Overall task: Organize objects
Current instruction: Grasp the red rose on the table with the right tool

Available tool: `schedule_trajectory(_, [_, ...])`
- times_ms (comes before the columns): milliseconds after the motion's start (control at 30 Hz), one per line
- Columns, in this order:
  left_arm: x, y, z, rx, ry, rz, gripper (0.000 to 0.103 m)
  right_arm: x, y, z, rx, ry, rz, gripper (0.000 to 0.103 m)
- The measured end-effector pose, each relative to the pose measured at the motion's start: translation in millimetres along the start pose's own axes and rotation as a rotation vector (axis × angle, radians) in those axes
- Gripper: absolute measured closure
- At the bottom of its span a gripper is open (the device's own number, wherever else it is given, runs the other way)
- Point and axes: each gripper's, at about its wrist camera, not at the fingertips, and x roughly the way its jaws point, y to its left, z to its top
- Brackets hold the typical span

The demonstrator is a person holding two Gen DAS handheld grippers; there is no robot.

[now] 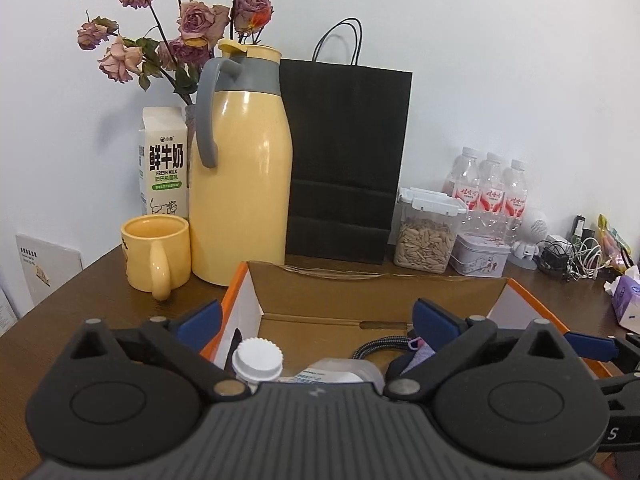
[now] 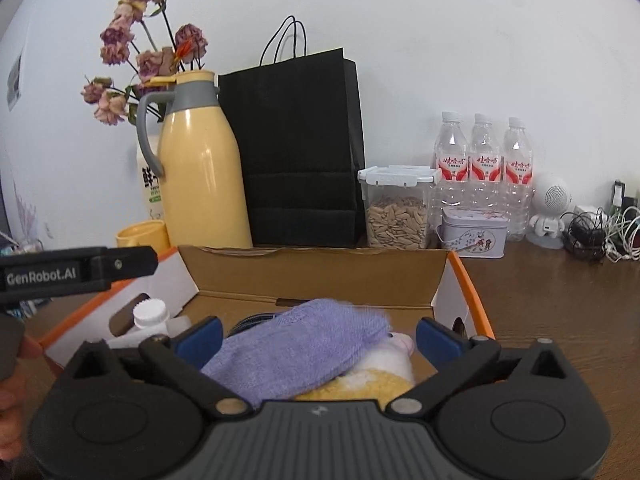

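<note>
Inside cardboard box (image 2: pixel 320 276), purple cloth (image 2: pixel 296 350) lying lengthwise left-right.

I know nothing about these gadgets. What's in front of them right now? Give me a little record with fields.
Setting: brown wooden table against a white wall
Container: open cardboard box with orange edges
Inside box: purple knit cloth over a white and yellow plush toy; white-capped bottle; braided cord
Left gripper: open, above the box
Right gripper: open, astride the cloth
Behind box: yellow thermos jug, yellow mug, milk carton, black paper bag, jar of seeds, three water bottles, dried roses
</note>
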Motion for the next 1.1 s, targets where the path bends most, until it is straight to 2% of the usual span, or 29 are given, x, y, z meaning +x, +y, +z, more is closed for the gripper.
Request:
schedule_trajectory(400, [-19, 1, 4, -0.006, -0.014, -0.007, 0.0, -26, 8, 4, -0.036, -0.045, -0.003, 0.0])
schedule_trajectory(667, [-54, 5, 10, 0.011, -0.045, -0.015, 0.0, -68, 15, 10, -0.075, -0.112, 0.008, 0.0])
schedule_trajectory(1100, [-127, 19, -7, 0.031, -0.027, -0.039, 0.0, -143, 28, -16, -0.099, -0.101, -0.035, 0.0])
